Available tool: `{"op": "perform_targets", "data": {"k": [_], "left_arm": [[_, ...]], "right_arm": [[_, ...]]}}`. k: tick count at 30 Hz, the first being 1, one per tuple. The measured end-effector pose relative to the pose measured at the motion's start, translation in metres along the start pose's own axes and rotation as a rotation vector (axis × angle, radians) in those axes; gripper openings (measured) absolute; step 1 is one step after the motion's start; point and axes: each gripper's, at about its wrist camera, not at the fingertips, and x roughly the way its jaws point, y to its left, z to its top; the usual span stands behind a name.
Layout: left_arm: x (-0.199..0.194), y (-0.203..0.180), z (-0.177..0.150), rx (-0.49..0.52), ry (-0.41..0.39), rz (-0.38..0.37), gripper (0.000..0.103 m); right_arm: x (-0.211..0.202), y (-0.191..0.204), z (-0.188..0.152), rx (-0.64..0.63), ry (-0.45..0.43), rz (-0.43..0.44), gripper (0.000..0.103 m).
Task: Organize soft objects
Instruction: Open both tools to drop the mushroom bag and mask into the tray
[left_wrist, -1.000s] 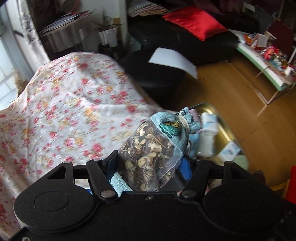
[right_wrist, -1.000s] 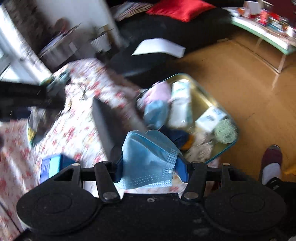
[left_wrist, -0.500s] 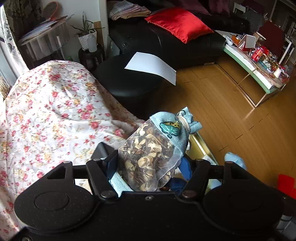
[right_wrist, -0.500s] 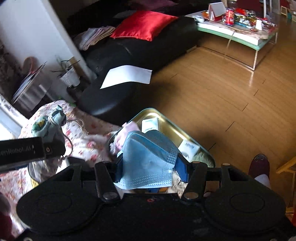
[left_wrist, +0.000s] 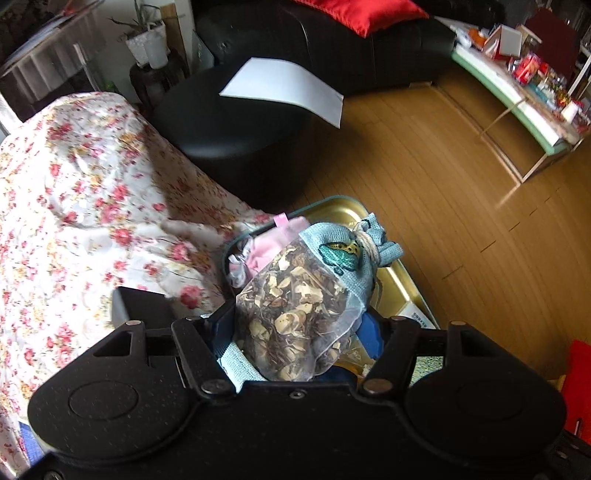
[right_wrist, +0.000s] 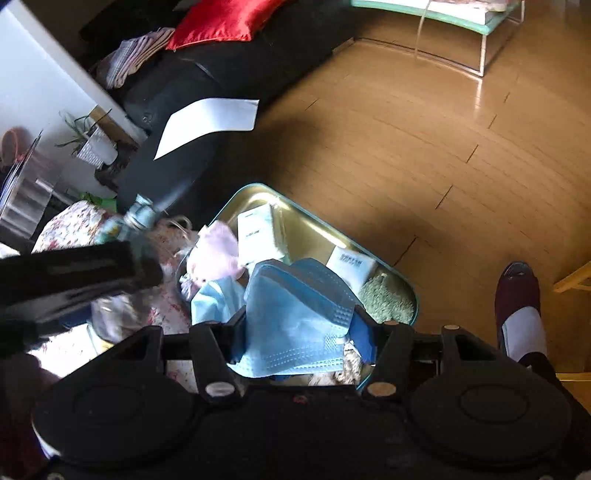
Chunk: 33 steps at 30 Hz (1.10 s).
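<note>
My left gripper is shut on a mesh potpourri sachet with a blue top and a butterfly patch, held above the gold tray. My right gripper is shut on a blue face mask, held over the same gold tray. The tray lies at the edge of the floral cloth and holds a pink pouch, white packets, a light blue item and a green pad. The left gripper with the sachet shows blurred at the left of the right wrist view.
A black ottoman with a white sheet of paper stands beyond the tray. A black sofa with a red cushion is behind it. Wooden floor lies to the right. A green-edged side table is far right. A foot in a dark slipper is near.
Both grippers have swung back over the gold tray, still holding the sachet and the mask. The tray now shows in front of the left gripper again.
</note>
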Motion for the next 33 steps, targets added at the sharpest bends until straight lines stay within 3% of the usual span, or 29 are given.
{"op": "perform_targets", "data": {"k": [6,12,33], "left_arm": [[0.02,-0.015,-0.001,0.038,0.01,0.04,0.062],[0.034,-0.025,0.002,0.048,0.014,0.064,0.062],[0.046,-0.029,0.024,0.055,0.009,0.066,0.062]], "right_arm": [[0.016,-0.001,0.001,0.045,0.049,0.008,0.056],[0.019,0.003,0.002,0.043,0.032,-0.006,0.056],[0.028,-0.003,0.007,0.1,0.034,-0.028,0.056]]}}
